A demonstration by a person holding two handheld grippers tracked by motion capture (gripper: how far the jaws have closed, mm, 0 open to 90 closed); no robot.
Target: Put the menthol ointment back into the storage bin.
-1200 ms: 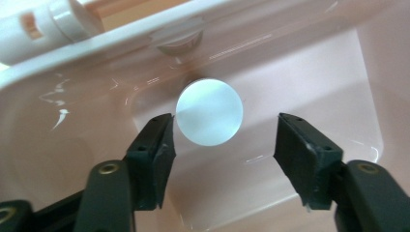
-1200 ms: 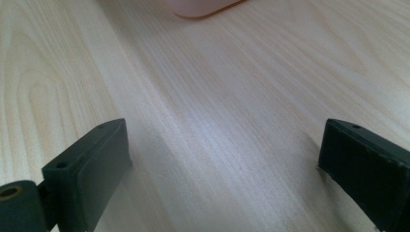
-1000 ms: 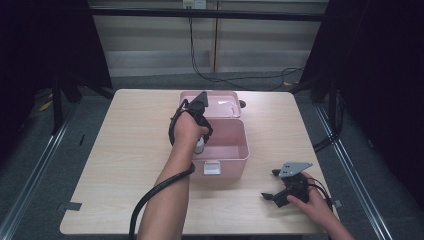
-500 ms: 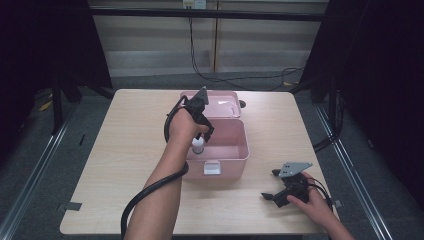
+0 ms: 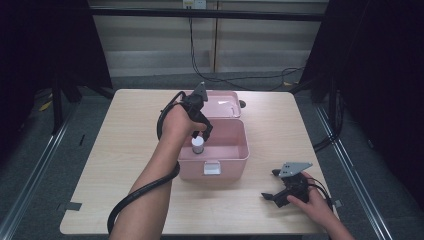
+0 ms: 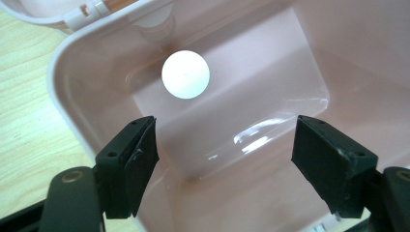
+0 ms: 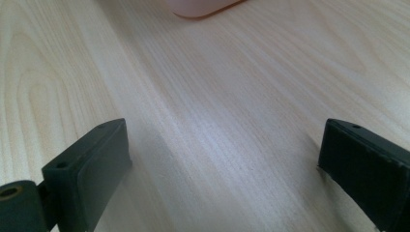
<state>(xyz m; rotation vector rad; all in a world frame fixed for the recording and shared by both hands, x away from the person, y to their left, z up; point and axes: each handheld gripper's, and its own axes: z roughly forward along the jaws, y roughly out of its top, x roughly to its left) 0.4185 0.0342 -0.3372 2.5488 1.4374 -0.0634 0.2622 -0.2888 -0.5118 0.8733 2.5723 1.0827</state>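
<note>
White-capped bottle (image 5: 198, 146) upright inside open pink box (image 5: 235, 150), at its left wall.
Left gripper (image 5: 204, 131) above bottle, jaws just opened, nothing between. Right gripper (image 5: 274, 186) resting on wooden table (image 5: 125, 130), jaws apart, empty.

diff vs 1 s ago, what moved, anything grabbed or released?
The left gripper has lifted off the white-capped bottle inside the pink box; its jaws have just been opening, and nothing is between them now. The bottle stands upright in the box, let go. Unchanged: the right gripper rests open on the table, box lid open.
</note>
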